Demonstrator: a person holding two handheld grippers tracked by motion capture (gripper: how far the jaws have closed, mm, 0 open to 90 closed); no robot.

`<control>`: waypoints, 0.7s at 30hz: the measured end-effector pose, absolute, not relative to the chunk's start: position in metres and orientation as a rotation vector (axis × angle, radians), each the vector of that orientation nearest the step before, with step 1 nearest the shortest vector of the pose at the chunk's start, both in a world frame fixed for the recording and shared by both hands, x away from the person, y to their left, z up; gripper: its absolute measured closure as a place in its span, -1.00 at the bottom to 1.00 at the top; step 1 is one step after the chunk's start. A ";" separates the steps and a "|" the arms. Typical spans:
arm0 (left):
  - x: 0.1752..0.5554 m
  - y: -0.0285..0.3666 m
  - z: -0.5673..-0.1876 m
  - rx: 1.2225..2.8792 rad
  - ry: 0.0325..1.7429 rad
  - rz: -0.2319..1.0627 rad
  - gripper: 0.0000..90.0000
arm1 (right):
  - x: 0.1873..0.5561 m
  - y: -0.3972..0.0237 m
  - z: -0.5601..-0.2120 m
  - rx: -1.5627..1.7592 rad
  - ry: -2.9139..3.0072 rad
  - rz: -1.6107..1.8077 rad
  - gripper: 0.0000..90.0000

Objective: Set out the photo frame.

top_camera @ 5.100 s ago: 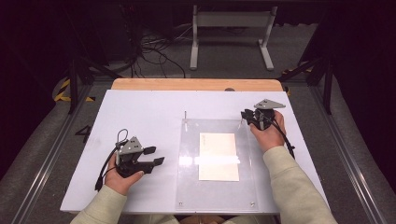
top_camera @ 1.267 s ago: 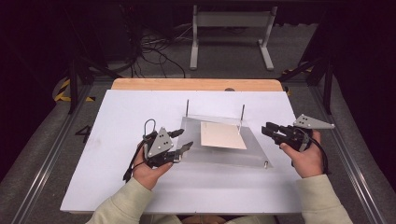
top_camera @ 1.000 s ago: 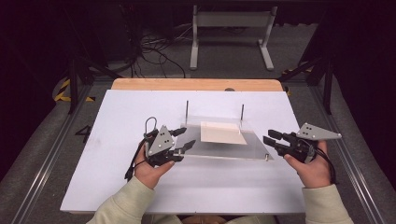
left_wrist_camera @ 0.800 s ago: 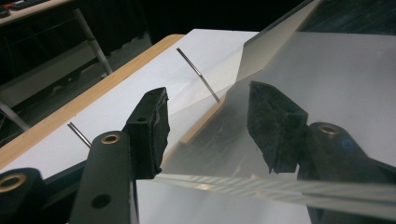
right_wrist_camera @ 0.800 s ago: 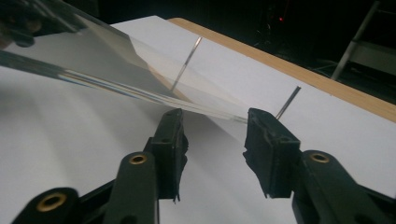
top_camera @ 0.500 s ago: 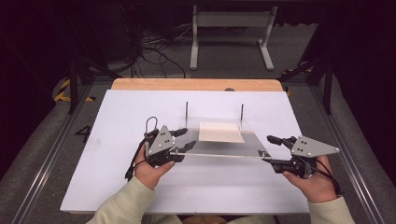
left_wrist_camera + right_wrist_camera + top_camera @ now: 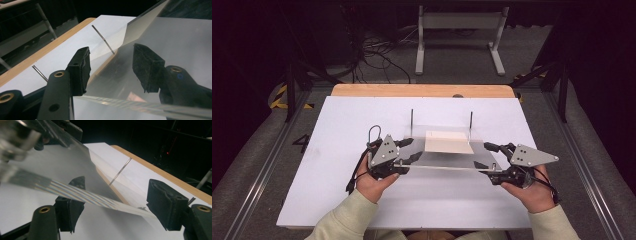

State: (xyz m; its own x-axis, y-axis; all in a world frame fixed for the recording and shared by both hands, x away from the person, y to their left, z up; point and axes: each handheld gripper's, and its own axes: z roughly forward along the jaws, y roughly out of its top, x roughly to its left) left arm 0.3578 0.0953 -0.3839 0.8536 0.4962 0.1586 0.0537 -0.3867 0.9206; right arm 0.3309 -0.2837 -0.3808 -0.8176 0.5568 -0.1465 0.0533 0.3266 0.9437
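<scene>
The clear acrylic plate (image 7: 444, 155) sits mid-table, tilted: its near edge is raised off the white board (image 7: 337, 130) while its far edge lies down by two thin metal pins (image 7: 412, 118) that stand upright at its far corners. A cream sheet of paper (image 7: 447, 141) shows through the plate, toward its far side between the pins.

The left gripper (image 7: 408, 157) holds the plate's near left corner; in the left gripper view its jaws stand on either side of the plate's edge (image 7: 140, 105), though whether both pads press it cannot be told for certain (the high view suggests a grip, since the edge stays lifted there). The right gripper (image 7: 486, 160) is at the near right corner, and its jaws have just been opening; in the right gripper view they stand wide, with the plate's edge (image 7: 82, 195) passing between them without being pinched.

Beyond the board a strip of wooden tabletop (image 7: 422, 90) runs along the far side, then a dark floor with loose cables (image 7: 377, 52) and a white metal stand (image 7: 459, 35).
</scene>
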 end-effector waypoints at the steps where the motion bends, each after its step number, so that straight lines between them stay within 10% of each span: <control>1: 0.358 0.095 -0.384 1.926 0.408 0.502 0.05 | 0.331 -0.284 -0.381 0.537 2.149 1.503 -0.32; 7: 0.358 0.095 -0.384 1.930 0.403 0.503 0.05 | 0.335 -0.283 -0.386 0.500 2.097 1.567 0.03; 21: 0.354 0.093 -0.381 1.937 0.376 0.553 0.20 | 0.334 -0.284 -0.383 0.454 2.043 1.486 0.19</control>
